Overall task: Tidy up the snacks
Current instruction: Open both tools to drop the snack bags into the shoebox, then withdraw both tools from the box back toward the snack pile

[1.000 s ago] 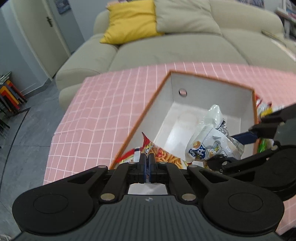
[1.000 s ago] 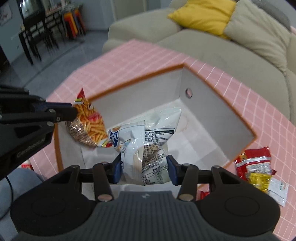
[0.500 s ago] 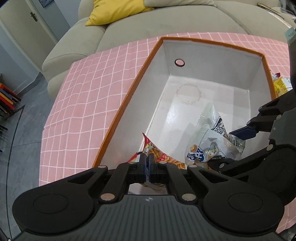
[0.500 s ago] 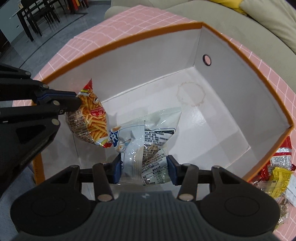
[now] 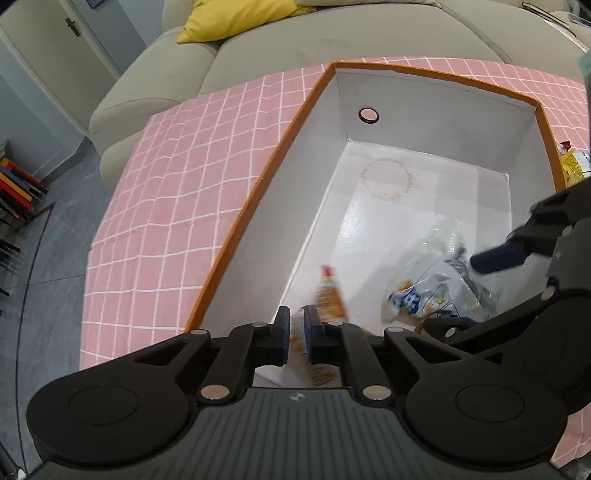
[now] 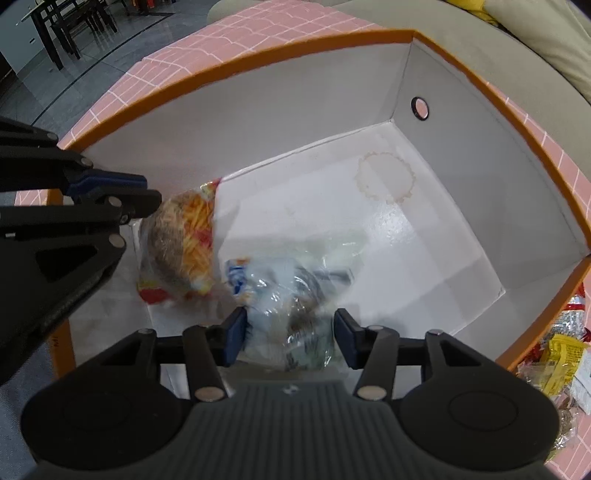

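Observation:
A white box with an orange rim [image 5: 258, 206] [image 6: 258, 55] sits on the pink checked tablecloth [image 5: 184, 184]. Both grippers reach down into its near end. My left gripper [image 5: 297, 332] [image 6: 147, 192] has its jaws opening, with a narrow gap. The orange snack packet [image 5: 330, 291] [image 6: 184, 236] is blurred, slipping out below the pads onto the box floor. My right gripper [image 6: 290, 332] [image 5: 454, 295] also has its jaws opening, wider. The white and clear snack packet [image 6: 291, 291] [image 5: 424, 295] sits blurred between the pads, loose and dropping.
Several loose snack packets [image 6: 554, 354] [image 5: 572, 166] lie on the cloth outside the box's right wall. A round stain marks the box floor [image 5: 388, 177]. A beige sofa [image 5: 332, 37] with a yellow cushion [image 5: 236, 14] stands beyond the table.
Both grippers sank lower into the box. Their jaws, shut on the packets before, have parted, and both packets have slid down toward the box floor.

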A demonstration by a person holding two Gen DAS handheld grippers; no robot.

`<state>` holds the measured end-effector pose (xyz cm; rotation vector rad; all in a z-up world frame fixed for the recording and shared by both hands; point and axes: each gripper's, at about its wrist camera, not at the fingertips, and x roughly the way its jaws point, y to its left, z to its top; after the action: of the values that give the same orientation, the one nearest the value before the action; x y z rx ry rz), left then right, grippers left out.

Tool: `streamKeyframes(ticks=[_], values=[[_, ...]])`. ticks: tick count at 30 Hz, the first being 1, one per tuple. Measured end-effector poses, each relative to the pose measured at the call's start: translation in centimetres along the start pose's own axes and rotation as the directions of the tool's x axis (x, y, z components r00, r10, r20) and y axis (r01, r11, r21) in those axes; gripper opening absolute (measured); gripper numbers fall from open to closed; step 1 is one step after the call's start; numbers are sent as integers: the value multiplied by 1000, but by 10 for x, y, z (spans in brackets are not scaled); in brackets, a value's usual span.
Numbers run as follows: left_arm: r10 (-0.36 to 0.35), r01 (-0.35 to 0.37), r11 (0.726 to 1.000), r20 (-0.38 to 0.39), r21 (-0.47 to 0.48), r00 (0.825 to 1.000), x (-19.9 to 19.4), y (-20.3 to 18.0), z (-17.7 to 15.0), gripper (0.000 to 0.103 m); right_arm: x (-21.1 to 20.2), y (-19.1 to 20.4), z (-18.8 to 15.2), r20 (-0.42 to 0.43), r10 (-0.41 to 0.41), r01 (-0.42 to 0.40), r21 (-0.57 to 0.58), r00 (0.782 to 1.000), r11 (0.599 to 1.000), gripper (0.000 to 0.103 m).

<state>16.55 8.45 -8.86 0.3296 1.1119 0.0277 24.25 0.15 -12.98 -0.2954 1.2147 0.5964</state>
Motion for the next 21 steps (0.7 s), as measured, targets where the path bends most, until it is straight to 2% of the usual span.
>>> streamKeyframes(ticks=[6,12,21], values=[[-1,2,1000,45,-22,999,-21,2,-1,25,-29,-1,-3,64,-32,32,-1,997,999,72],[19,-10,995,92,-96,996,-47,2,-3,35,-61,-7,-14,128,-56,53,26,990,998,78],[21,18,978,183,-208,983,-91,-2,-11,36,-113,-22,-48,239,-73,43,129,968,991,81]])
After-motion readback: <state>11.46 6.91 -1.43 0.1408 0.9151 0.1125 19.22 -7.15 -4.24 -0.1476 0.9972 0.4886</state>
